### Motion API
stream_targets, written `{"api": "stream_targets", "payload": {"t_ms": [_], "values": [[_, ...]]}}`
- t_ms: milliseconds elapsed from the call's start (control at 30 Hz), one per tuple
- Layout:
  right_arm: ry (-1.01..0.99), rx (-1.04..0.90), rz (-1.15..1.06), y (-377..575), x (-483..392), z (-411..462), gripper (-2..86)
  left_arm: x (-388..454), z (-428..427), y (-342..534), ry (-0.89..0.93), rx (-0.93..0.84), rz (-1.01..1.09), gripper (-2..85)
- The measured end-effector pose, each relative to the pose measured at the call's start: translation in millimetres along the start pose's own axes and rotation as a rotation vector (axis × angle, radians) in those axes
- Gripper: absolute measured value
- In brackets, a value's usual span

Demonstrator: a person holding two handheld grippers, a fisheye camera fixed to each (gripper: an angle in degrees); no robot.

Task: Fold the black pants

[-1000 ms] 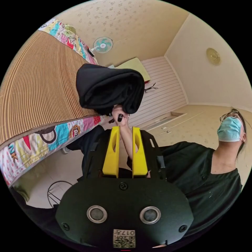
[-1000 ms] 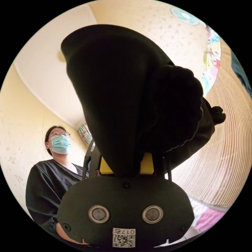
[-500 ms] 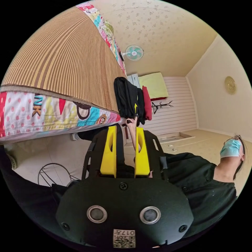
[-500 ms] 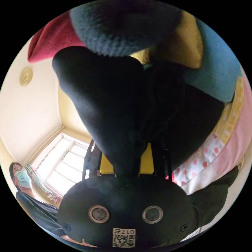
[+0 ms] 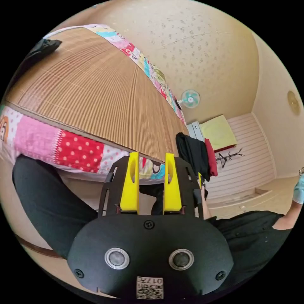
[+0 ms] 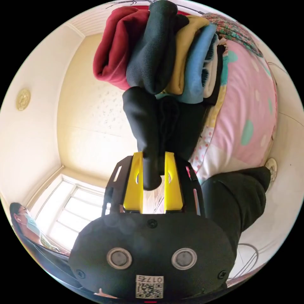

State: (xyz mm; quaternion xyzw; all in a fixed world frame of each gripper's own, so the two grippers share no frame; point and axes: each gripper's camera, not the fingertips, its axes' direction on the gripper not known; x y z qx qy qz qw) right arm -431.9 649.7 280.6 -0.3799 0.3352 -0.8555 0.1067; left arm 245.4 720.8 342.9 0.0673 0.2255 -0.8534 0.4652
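My right gripper (image 6: 152, 158) has pulled back from the pants (image 6: 164, 126): half a second ago the black cloth swamped this view, and now I see the folded bundle hanging ahead of the jaws with only a narrow tail of it lying between them. The jaws stand parted, with light showing past the cloth on one side, so I judge they are letting go rather than clamping. Just beyond the tips, the pants sit against a stack (image 6: 158, 53) of folded clothes, red, dark, yellow and blue, at the edge of the bed (image 6: 250, 120). That reads to me as the folding done and the bundle being set on the stack, with only the release left.

My left gripper (image 5: 151, 161) is open by a moderate gap and holds nothing. Since a second ago its view has swung away from the bundle, which was then right ahead of the jaws. Now the bed's patterned edge lies directly ahead, the woven mat (image 5: 95, 95) above that, and the pants and stack show small, off to the right and farther out. A fan (image 5: 190, 98) hangs on the far wall.
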Motion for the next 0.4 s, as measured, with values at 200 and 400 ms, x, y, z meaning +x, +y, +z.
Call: {"api": "stream_targets", "payload": {"t_ms": [200,400], "values": [[0.106,-0.098,-0.043,71.3,-21.6,12.4,7.9,-58.6,-139.6,-18.2,-0.452,0.530,-0.160,10.5],[0.061,-0.306,-0.329,117.4,-82.2,97.6,3.5,-133.3,-141.9,-78.4,-0.553,0.518,-0.221,12.5]]}}
